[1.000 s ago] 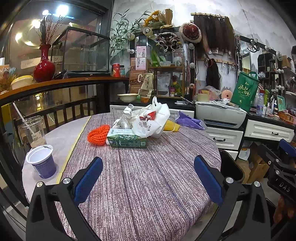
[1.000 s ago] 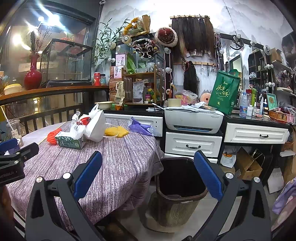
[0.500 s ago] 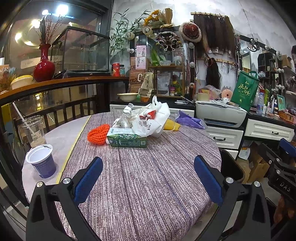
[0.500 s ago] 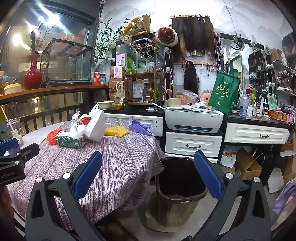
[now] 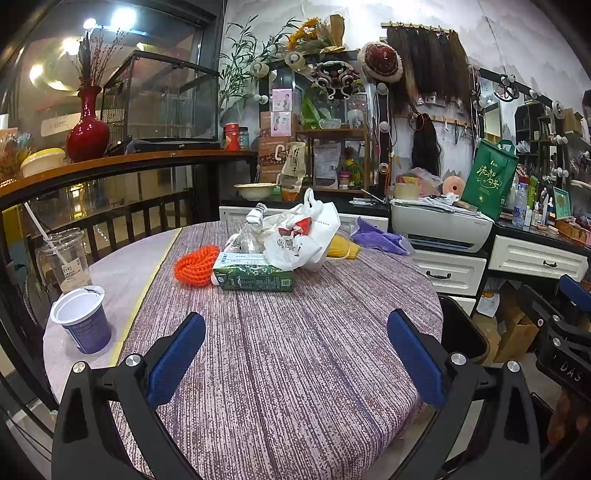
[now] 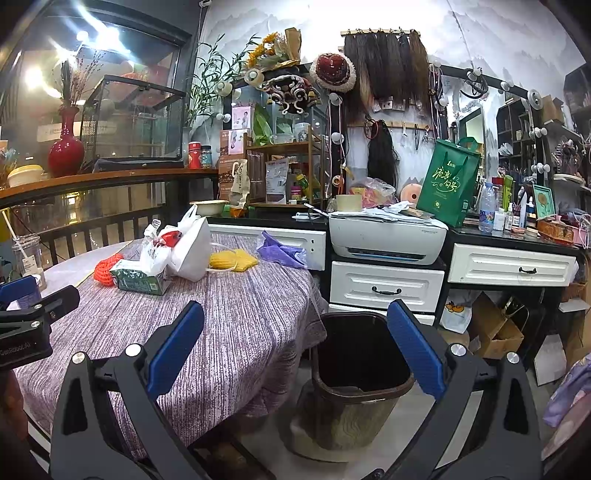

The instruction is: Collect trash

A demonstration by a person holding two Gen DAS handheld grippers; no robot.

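Left wrist: yogurt cup point(image 5: 83, 319) left of hand-held gripper point(image 5: 295, 354).

Indoor light, fairly bright and cool, falls evenly over a cluttered room. Round ceiling lamps point(image 5: 123, 16) flare white in the glass wall point(image 6: 122, 55) at upper left, smearing into hazy streaks in the right wrist view. The white wall point(image 5: 517, 44) behind reads pale and washed. Shadows are soft and shallow. Both fisheye frames bow straight lines, such as the railing point(image 5: 110, 166), and darken to black at the corners. Focus is sharp mid-frame, softer toward the edges.
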